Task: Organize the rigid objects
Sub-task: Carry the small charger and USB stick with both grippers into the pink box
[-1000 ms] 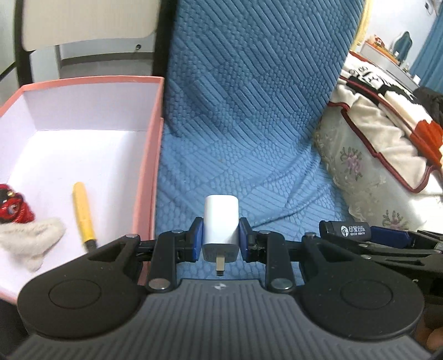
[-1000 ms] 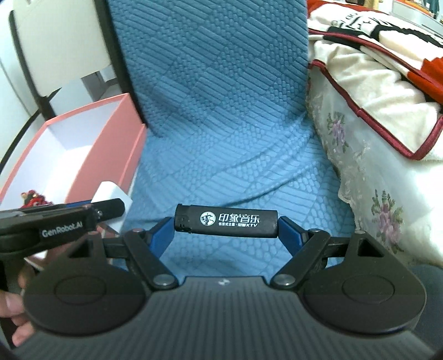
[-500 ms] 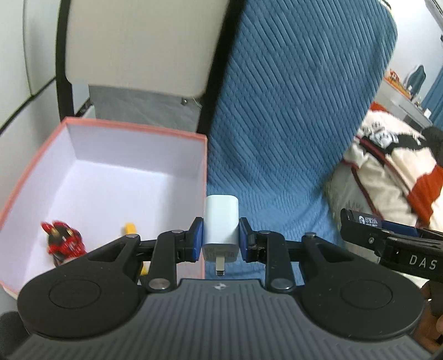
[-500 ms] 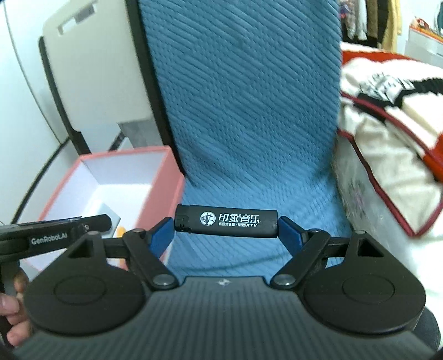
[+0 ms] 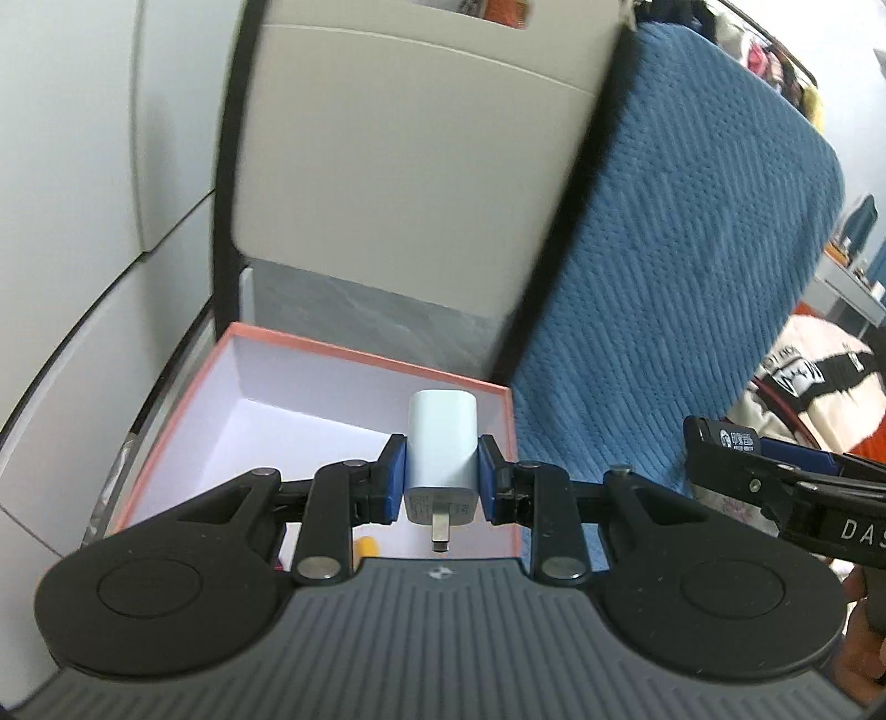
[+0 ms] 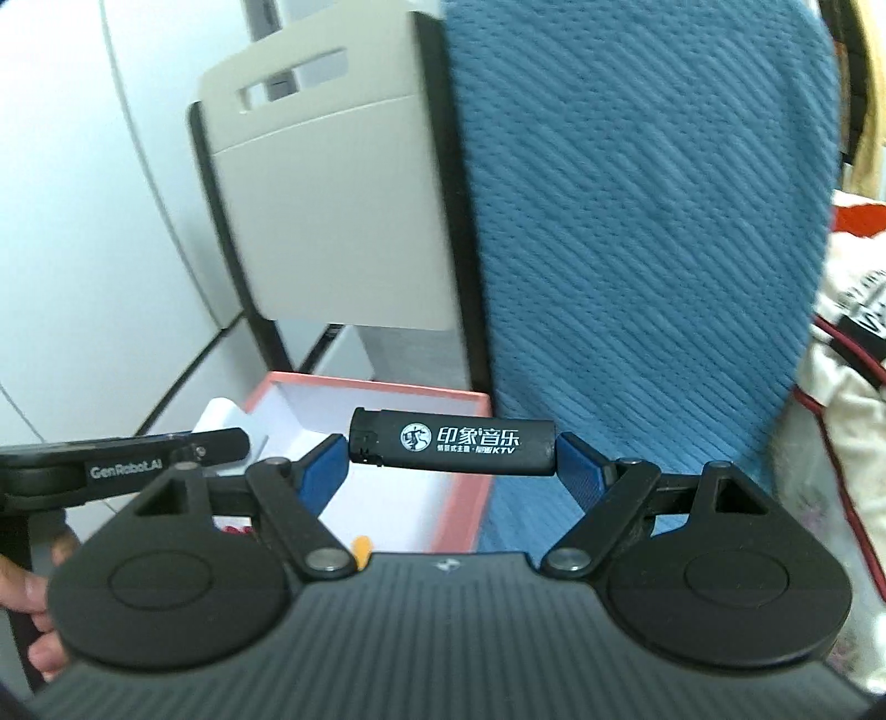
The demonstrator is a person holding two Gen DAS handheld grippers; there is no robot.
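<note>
While left gripper clamps charger, right gripper pinches lighter (black).

Pretty sure I'm in someone's bedroom: patterned bed blanket off to the right, clothes hanging far up top, a blue quilted cover draped in the middle, and white closet panels on the left.

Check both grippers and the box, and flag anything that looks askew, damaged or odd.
Nothing stands out. The left gripper holds the white charger squarely, prong toward the camera, in front of the pink box. The right gripper clamps the black lighter end to end, nearly level. No damage shows.
</note>
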